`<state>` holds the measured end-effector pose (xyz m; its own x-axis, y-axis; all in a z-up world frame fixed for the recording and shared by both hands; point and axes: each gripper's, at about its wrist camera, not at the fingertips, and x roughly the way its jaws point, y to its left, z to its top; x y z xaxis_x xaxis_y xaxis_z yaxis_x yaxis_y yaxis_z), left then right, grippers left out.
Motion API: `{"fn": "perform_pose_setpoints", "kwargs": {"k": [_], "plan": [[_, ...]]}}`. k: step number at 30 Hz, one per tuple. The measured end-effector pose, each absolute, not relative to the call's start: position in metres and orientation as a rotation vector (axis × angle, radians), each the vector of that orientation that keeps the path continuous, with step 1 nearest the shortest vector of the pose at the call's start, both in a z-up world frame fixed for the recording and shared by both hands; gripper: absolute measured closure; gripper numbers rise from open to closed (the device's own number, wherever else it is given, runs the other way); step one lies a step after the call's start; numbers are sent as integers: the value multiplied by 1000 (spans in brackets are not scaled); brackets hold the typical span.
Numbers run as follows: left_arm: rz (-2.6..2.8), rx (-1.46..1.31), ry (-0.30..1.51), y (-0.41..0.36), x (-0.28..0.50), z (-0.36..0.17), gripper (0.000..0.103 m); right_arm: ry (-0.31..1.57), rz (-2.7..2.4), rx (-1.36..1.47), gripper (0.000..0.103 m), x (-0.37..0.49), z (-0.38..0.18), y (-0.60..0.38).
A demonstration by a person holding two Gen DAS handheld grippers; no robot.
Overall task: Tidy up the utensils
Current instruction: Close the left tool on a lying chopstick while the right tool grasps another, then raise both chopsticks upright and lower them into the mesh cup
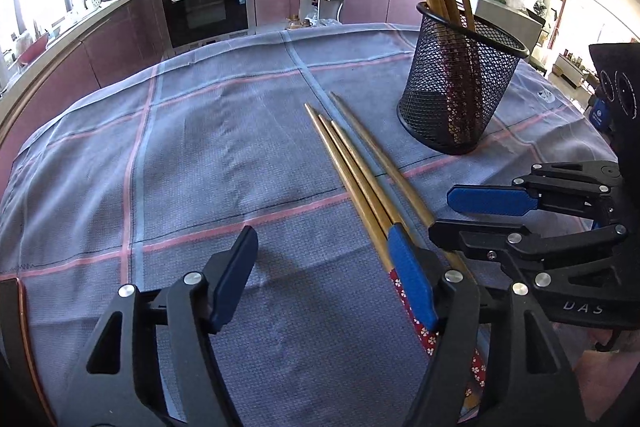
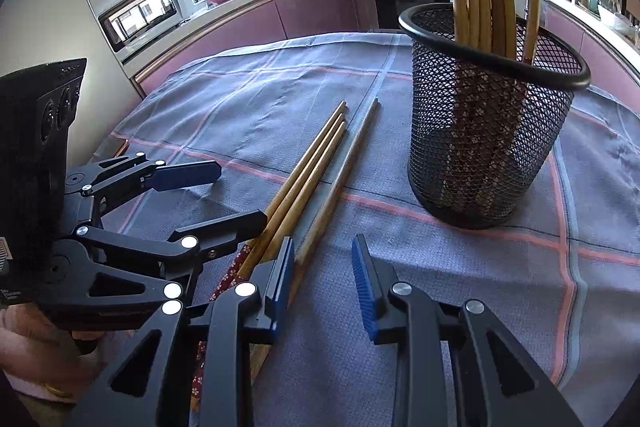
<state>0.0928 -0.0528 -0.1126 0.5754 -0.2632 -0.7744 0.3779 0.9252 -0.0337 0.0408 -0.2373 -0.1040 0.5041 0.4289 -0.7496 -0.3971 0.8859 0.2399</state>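
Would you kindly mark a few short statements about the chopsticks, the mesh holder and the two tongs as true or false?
1. The black wire-mesh holder stands upright on the grey checked cloth. True.
2. The holder is empty. False: several wooden chopsticks stand in it.
3. Four loose wooden chopsticks lie on the cloth. True.
4. The left tongs are clamped shut on a chopstick. False: they are open, nothing between the pads.
5. The right tongs carry a chopstick in the air. False: they are open, and every loose chopstick rests on the cloth.
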Motion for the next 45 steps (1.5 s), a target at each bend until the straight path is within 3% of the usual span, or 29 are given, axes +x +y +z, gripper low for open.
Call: {"fn": "perform_pose_setpoints", "kwargs": {"k": [14,20,27,33,45], "plan": [[-367,179,905,-64,102,-117,50,912,485,19,76,48,-104,-233],[-370,146,913,-65,110,-115,55,909,473,26,81,56,-104,-233],[-370,145,921,-70,124,-117,71,906,459,39,92,68,-105,-230],[-384,107,927,-73,130,-118,91,906,460,89,94,70,-106,-236],[-384,24,921,-61,122,-115,95,883,480,146,97,63,-99,-251]]}}
